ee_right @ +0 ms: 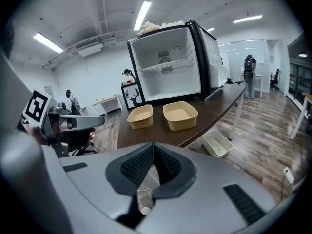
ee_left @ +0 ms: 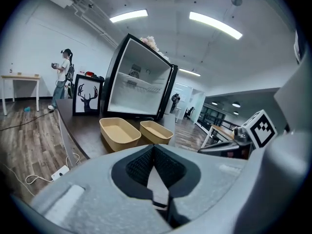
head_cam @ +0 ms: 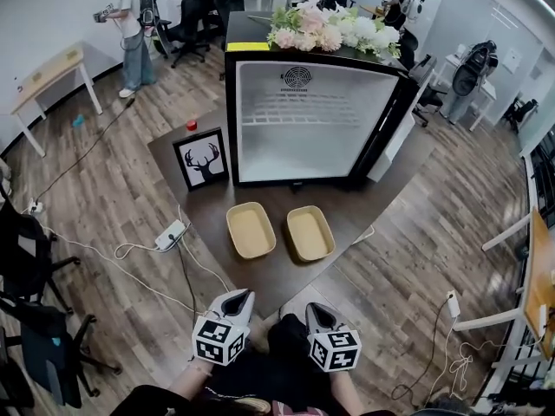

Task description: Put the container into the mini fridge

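The person is holding both tools low, just over their lap, short of the near edge of the dark counter [head_cam: 201, 211]. The left tool [head_cam: 236, 297] is holding its jaws pressed together with nothing between them. The right tool [head_cam: 319, 308] is doing the same, its pads meeting and gripping nothing. Both are pointing towards the counter, well clear of everything on it.

Two tan, open-topped containers are sitting side by side on the counter, right in front of the mini fridge [head_cam: 303, 146]. The left container [head_cam: 251, 230] and the right container [head_cam: 310, 232] are lying close together but not touching. The fridge is standing behind them with its door swung open to the right, and its white inside and a wire shelf are showing. A bunch of flowers [head_cam: 334, 29] is lying on its top.

A framed deer picture [head_cam: 200, 159] is leaning just left of the fridge, with a small red thing [head_cam: 192, 125] behind it. On the wooden floor left of the counter, a white power strip [head_cam: 170, 234] is lying with its cable trailing away. From the right tool's side, a white bin [ee_right: 217, 144] is standing on the floor under the counter's edge. Another person [head_cam: 130, 24] is standing at the far left of the room.
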`<state>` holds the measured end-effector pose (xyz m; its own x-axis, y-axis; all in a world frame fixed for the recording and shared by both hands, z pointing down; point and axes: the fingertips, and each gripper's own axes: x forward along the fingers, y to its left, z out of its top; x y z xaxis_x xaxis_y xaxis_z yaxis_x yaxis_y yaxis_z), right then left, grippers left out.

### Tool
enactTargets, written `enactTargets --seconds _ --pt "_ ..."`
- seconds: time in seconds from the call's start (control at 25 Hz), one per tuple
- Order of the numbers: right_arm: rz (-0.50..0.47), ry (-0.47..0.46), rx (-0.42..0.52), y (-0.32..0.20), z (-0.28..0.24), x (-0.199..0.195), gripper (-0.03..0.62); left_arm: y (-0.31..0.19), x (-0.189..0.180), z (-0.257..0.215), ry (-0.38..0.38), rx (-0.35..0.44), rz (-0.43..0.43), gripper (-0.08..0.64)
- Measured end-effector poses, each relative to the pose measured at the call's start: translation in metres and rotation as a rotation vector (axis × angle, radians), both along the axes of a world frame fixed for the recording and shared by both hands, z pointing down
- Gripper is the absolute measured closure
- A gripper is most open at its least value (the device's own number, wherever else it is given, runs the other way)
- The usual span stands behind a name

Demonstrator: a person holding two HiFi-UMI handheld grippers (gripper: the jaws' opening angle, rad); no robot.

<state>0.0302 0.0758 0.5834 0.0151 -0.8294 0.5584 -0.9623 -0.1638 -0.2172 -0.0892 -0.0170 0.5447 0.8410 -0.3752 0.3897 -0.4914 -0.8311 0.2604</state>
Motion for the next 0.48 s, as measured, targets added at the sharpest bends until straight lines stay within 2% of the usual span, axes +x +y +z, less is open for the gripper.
enactTargets --seconds 0.32,0.48 --pt "-0.18 0.021 0.0 -0.058 -0.005 0.038 0.557 -0.035 0.037 0.002 -0.032 0.01 -0.105 0.552" --pt "-0.264 0.031 -0.003 -0.079 -0.006 0.051 0.534 -0.043 0.059 0.006 -0.042 0.006 -0.119 0.552"
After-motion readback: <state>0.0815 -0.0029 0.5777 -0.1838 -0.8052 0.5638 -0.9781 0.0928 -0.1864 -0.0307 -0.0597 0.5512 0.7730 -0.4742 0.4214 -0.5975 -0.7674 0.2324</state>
